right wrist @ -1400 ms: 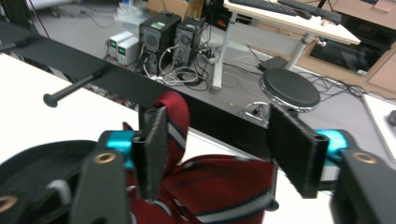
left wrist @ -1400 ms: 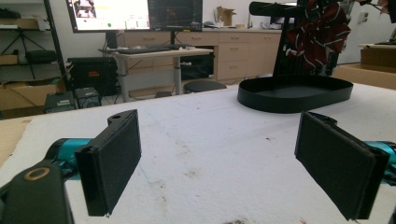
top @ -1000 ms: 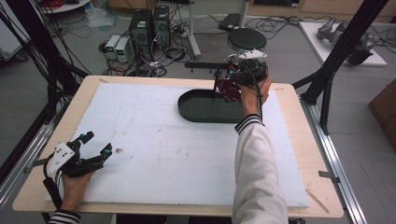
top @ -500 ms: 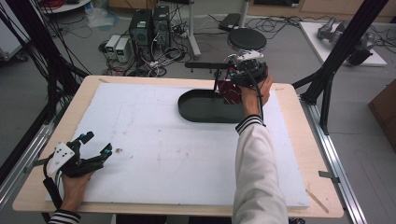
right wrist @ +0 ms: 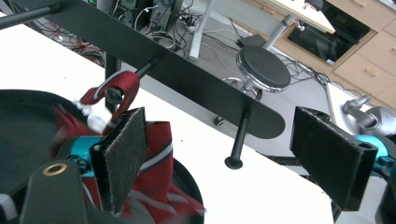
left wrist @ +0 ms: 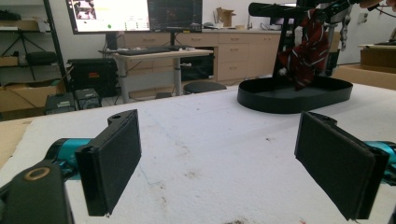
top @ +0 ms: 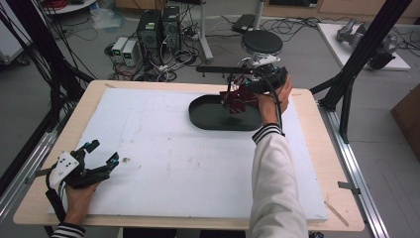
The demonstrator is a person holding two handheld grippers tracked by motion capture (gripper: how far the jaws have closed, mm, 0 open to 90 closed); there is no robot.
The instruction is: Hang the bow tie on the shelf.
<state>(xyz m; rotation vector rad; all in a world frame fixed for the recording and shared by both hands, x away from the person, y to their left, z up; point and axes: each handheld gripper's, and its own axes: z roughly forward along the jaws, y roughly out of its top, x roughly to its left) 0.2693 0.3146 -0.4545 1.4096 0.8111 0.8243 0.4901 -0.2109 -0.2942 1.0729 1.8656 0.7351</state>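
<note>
Right gripper view: with the dark red striped cloth hung by its loop on 1 peg of the black rack over the black oval tray, withdraw the spread right claw straight back, clear of the loop.

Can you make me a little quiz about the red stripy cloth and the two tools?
1. True or false: the red striped cloth hangs by its loop from a peg of the black rack.
2. Pick one. The left tool is: A) open, over the white board; B) shut on the cloth; C) lying inside a blue bucket.
3. Fill the gap: the jaws of the right tool stand ____, one on each side of a free peg.

Key: 1 true; 2 A; 3 open.
</note>
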